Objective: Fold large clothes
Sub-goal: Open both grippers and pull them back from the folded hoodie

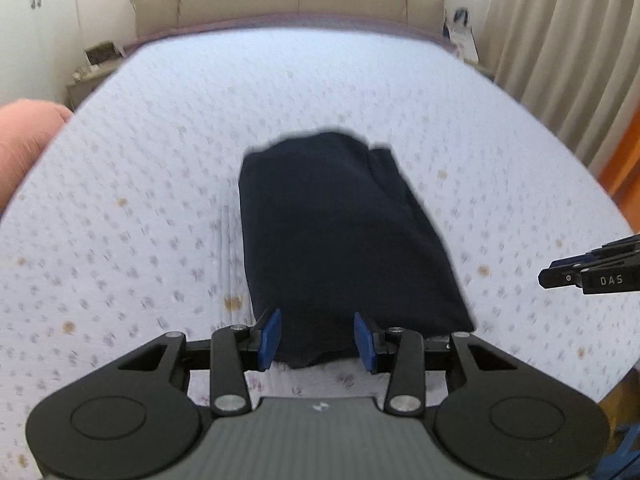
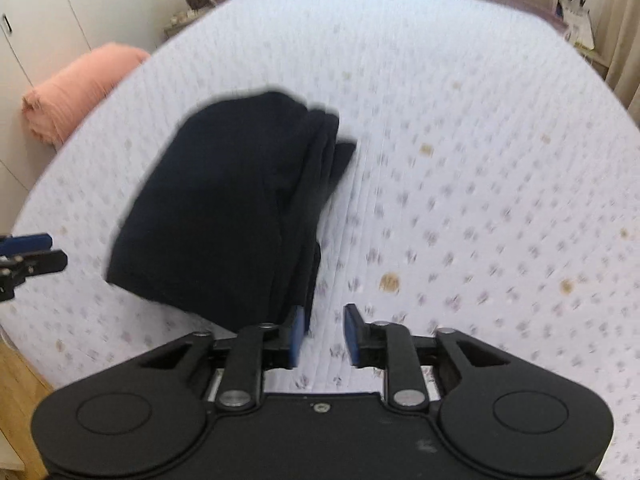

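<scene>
A: Garment, item one: dark folded garment point(image 1: 344, 240), lying near the middle of the bed point(image 1: 140, 200), already reduced to a compact, roughly rectangular bundle. Layered edges are showing along its right side in the right wrist view point(image 2: 224, 208).

B: Left of it?

A: Pink rolled blanket point(image 2: 80, 88), sitting at the far left edge of the bed, well apart from the bundle. Not part of the job, I am judging.

B: Left gripper?

A: Left gripper point(image 1: 318, 340), hanging at the near end of the bundle, jaws standing wide, one blue pad point(image 1: 270, 338) on each side of the near edge. Cloth is lying between the pads; nothing is being pinched.

B: Right gripper?

A: Right gripper point(image 2: 322, 336), hovering just beside the bundle's near right corner, jaws parted to a middling gap, holding nothing. Its left pad is nearly touching the layered edge; whether it is actually touching, I cannot tell through the blur.

B: Step in hand?

A: Folding is looking close to finished; I am reading this as the closing stage, either squaring up or preparing one last fold.

B: Next move?

A: If another fold is wanted, both pairs of pads are needing to close on all layers of the near edge together, then carry it towards the far end evenly so the stack is not sliding apart.
</scene>
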{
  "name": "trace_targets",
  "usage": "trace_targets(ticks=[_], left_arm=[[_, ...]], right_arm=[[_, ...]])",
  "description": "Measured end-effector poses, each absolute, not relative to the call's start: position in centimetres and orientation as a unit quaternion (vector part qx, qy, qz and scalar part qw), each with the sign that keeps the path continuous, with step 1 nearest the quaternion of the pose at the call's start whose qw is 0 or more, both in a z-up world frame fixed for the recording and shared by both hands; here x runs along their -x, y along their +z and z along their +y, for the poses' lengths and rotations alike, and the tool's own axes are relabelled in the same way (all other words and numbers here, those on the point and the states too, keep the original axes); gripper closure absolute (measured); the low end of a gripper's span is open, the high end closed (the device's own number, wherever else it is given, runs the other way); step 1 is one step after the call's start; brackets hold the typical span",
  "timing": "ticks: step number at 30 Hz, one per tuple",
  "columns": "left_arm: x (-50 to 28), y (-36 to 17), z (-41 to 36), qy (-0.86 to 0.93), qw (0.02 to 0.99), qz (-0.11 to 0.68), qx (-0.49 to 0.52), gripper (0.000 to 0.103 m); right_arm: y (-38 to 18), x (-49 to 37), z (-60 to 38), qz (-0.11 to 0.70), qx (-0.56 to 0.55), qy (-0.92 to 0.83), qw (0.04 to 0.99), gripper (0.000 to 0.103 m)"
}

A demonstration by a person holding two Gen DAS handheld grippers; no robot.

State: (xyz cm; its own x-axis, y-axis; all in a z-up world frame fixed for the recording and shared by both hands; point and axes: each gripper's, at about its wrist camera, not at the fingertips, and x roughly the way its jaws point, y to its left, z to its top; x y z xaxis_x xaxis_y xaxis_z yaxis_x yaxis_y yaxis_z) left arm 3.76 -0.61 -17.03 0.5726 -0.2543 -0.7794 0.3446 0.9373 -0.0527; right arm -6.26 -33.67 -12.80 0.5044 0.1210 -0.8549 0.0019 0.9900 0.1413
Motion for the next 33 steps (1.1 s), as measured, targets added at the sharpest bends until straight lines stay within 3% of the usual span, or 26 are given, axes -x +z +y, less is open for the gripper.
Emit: trace_targets(ticks=[1,3,5,7,11,13,19,21,27,33], left_arm=[[-3.4,-15.6,-1.0,-0.163,0.889,0.424,-0.056,0.060],[-2.6,-12.6,-1.9,-0.145,0.897,0.412,-0.069,0.059],[-2.0,-9.8,-2.8,-0.132,0.901,0.406,-0.073,0.058],[-1.4,-6.7,-3.4,-0.127,0.908,0.395,-0.066,0.054],[-0.4,-1.3,-4.0,-0.097,0.918,0.381,-0.039,0.030],[0.1,0.9,-4.1,-0.085,0.922,0.378,-0.026,0.029],[1.6,5.6,-4.2,-0.041,0.931,0.363,-0.009,0.013],[2.3,6.8,-4.2,-0.025,0.938,0.345,-0.028,0.003],[3.0,8.0,-5.2,0.017,0.947,0.304,-0.103,0.002],[0.8,8.7,-3.7,0.011,0.941,0.329,-0.079,0.002]], right_arm=[[-11.3,6.4,-33.7,0.497,-0.072,0.033,0.864,0.054],[-8.8,6.8,-33.6,0.498,-0.095,0.041,0.861,0.047],[-6.0,7.3,-32.9,0.495,-0.108,0.043,0.861,0.030],[-3.2,7.6,-32.0,0.488,-0.103,0.033,0.866,0.023],[1.5,7.7,-29.8,0.469,-0.069,0.008,0.880,0.019],[3.1,7.5,-29.3,0.471,-0.059,-0.004,0.880,0.018],[6.1,7.7,-27.7,0.459,-0.031,-0.007,0.888,0.018],[6.7,7.8,-27.5,0.459,-0.037,-0.002,0.888,0.018],[7.1,7.3,-26.2,0.468,-0.024,-0.001,0.883,0.018],[7.0,6.1,-25.4,0.483,-0.039,-0.013,0.875,0.018]])
